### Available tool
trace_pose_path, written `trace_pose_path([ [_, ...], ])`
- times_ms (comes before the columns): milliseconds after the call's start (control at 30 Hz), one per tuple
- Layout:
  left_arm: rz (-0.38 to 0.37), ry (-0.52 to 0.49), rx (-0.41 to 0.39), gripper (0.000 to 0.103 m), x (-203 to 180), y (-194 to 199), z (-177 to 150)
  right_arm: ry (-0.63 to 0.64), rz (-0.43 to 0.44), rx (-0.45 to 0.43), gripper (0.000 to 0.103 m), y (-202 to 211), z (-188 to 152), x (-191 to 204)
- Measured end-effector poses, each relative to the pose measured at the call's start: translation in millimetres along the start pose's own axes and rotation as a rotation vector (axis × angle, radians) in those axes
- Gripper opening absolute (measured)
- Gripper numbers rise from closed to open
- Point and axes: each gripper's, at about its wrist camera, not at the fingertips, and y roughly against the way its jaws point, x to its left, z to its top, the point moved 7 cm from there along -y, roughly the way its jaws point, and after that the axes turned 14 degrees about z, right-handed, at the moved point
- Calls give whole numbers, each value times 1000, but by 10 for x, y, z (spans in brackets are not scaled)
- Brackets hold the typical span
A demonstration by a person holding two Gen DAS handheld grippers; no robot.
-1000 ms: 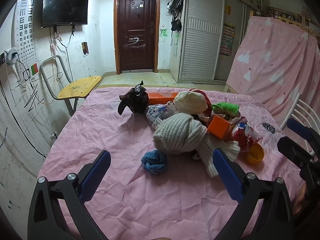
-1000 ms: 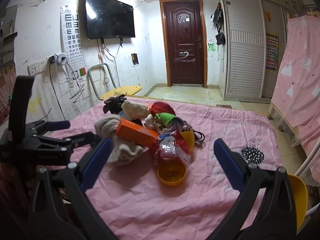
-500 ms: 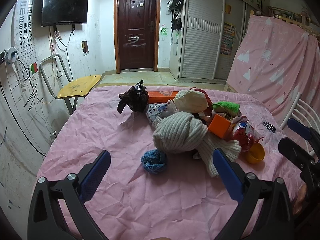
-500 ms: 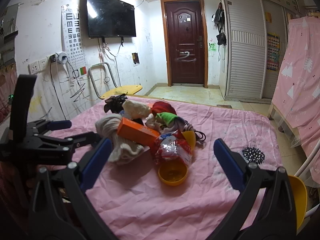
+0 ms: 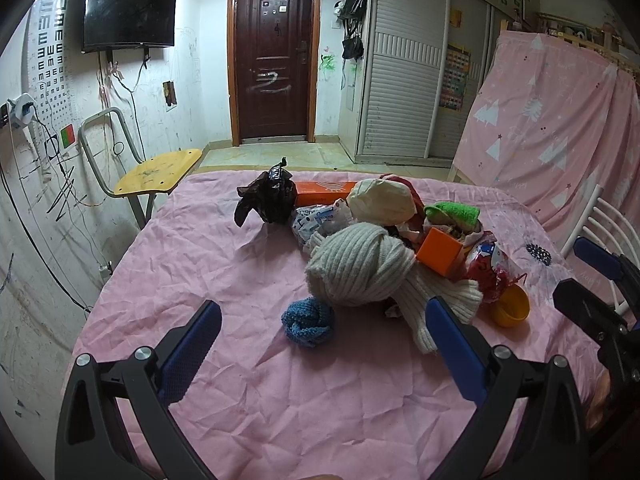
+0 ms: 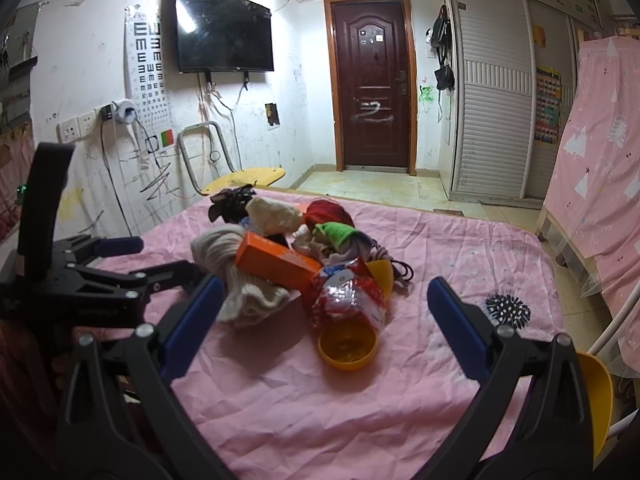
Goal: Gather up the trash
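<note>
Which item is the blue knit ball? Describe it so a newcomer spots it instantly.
Start at the pink bedspread and find the clutter pile in its middle. At the pile's near edge, in front of the big cream knit bundle, lies the blue knit ball. It is the only blue thing, small, and sits slightly apart from the heap.

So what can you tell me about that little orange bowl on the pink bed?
The orange bowl is small, round and looks like shiny plastic. It sits upright and open on the pink sheet, at the near edge of the pile. It looks nearly empty, with a few specks inside. A crinkly red snack bag leans over its back rim.
</note>
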Motion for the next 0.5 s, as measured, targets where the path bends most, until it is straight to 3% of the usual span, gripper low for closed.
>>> trace_pose_path([
  [500,0,-2,4,94,2,-7,-7,1,-3,1,98,-16,-28,7],
])
